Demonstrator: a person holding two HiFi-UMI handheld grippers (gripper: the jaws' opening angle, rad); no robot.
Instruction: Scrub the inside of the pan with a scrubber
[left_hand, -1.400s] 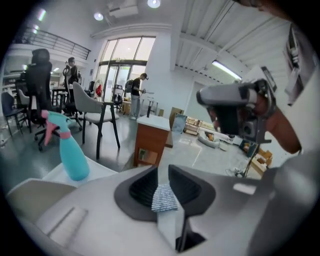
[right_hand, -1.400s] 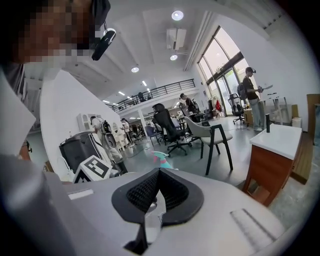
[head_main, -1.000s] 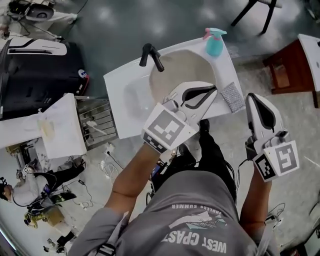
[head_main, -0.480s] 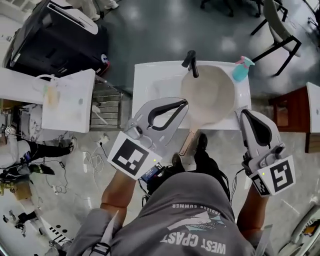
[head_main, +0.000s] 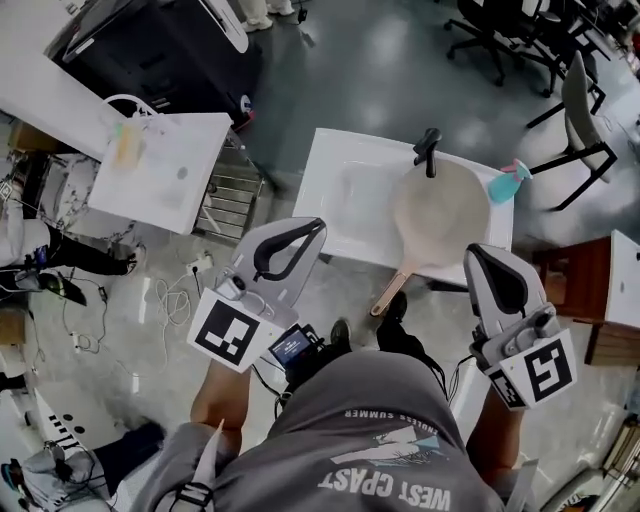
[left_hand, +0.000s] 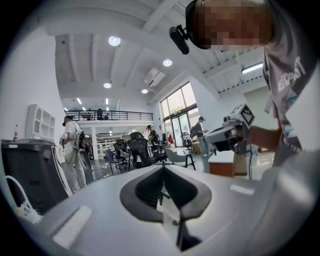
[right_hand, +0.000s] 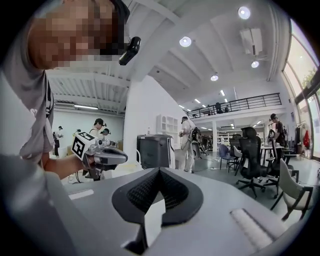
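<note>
white counter (head_main: 345, 165) carries the pan (head_main: 440, 215), its handle toward me, with a teal spray bottle (head_main: 508, 183) by its far right rim. grey glossy floor (head_main: 350, 70) lies all round, with office chairs (head_main: 580, 100) beyond. my left gripper (head_main: 300, 235) and right gripper (head_main: 488, 262) hang short of the counter, well apart, touching nothing.

left gripper view: jaws pressed together, empty, facing a bright white hall with ceiling lamps (left_hand: 114, 41) and a balcony rail (left_hand: 100, 116).

right gripper view: jaws likewise clenched on nothing, a dark bin (right_hand: 155, 150) ahead.
</note>
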